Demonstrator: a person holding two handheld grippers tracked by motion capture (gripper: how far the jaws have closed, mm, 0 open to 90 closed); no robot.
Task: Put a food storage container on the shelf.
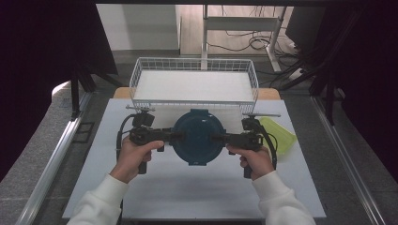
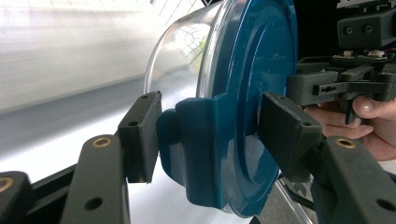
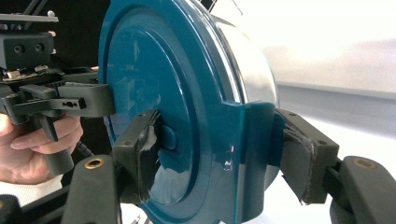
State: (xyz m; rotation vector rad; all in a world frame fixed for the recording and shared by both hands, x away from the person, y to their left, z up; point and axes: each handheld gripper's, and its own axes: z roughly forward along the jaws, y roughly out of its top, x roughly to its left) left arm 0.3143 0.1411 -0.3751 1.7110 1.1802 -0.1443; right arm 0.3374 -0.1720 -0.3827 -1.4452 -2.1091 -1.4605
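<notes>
Round container [image 1: 197, 136] with a dark teal lid, held between two hand-held grippers just in front of the white wire basket [image 1: 141, 75]. The left gripper [image 1: 174, 136] is clamped on one lid latch tab; the right gripper [image 1: 217, 138] is clamped on the opposite tab. The body is clear plastic and appears empty; the lid is glossy, with a raised circular centre and four latches. A lime-green lid [image 1: 281, 133] lies beside the basket's right front corner. Judged progress: the container is gripped and seemingly lifted clear; its placement, probably in the basket, remains.
</notes>
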